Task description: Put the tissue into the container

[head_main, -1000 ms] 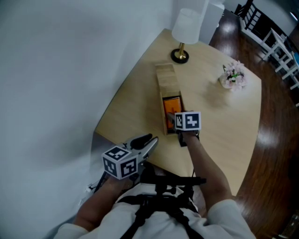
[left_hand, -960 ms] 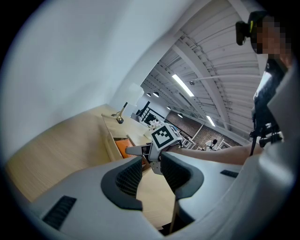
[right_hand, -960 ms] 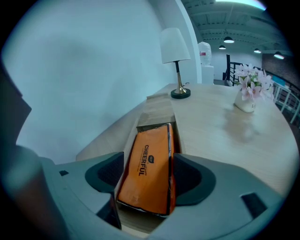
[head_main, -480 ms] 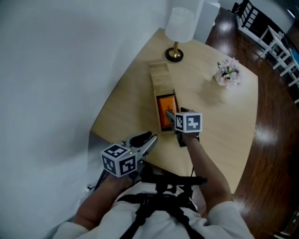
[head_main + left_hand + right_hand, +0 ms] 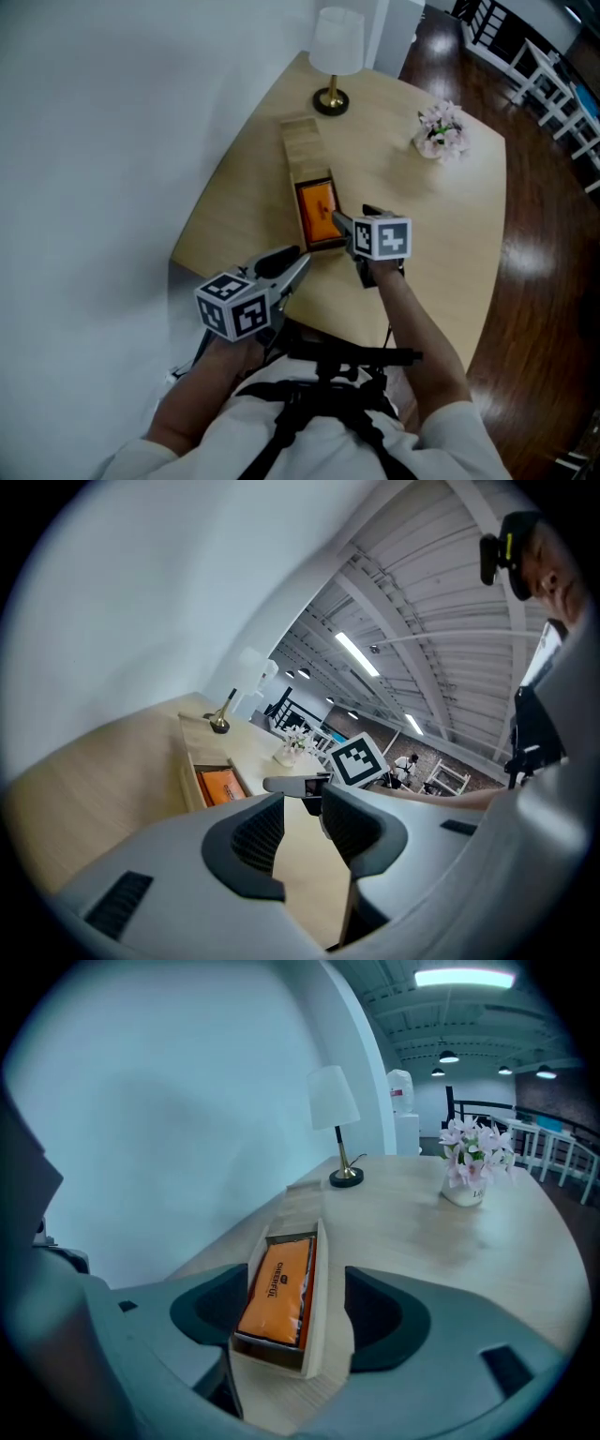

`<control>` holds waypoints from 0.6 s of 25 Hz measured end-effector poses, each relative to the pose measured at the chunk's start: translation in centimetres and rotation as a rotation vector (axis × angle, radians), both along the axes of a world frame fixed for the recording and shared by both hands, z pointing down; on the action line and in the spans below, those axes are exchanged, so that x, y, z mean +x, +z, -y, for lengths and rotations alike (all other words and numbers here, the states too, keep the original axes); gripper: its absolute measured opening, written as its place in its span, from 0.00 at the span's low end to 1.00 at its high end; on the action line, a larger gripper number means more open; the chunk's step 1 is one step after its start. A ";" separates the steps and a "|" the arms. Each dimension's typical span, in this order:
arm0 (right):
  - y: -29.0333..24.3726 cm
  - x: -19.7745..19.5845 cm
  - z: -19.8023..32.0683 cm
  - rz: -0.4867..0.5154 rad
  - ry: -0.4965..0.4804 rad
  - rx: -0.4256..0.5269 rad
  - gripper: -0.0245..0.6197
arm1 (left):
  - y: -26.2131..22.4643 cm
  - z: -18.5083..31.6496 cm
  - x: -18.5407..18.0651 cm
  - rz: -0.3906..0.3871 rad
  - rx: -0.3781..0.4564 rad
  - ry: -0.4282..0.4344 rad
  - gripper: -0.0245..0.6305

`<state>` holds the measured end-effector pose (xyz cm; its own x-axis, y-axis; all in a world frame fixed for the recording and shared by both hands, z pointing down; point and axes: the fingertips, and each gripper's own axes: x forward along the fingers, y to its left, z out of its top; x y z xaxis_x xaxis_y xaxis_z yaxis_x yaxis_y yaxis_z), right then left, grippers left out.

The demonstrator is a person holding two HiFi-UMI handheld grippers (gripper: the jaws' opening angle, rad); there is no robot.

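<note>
An orange tissue pack (image 5: 317,204) lies inside a long wooden box (image 5: 297,214) on the table; its sliding lid (image 5: 300,145) covers the far half. In the right gripper view the tissue pack (image 5: 277,1288) fills the open near end of the box (image 5: 317,1269). My right gripper (image 5: 339,222) hovers at the box's near right corner, and this right gripper (image 5: 295,1290) stands open with its jaws either side of the box end, holding nothing. My left gripper (image 5: 296,262) is at the table's front edge, and this left gripper (image 5: 302,797) is open and empty.
A lamp with a white shade (image 5: 335,47) stands at the table's far end beyond the box. A small vase of pink flowers (image 5: 439,131) sits at the far right. A white wall runs along the left, and dark wood floor (image 5: 544,281) lies to the right.
The head view has shifted, so the table sits lower left in the frame. Both grippers stay about where they were, and the tissue pack stays in the box.
</note>
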<state>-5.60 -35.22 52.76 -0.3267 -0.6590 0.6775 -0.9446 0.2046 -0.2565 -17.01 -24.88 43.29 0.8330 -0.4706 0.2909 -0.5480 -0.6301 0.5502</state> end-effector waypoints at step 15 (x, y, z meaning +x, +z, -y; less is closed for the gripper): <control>-5.3 6.3 -2.6 -0.007 0.036 0.081 0.54 | -2.3 -0.6 5.2 -0.029 0.029 0.039 0.23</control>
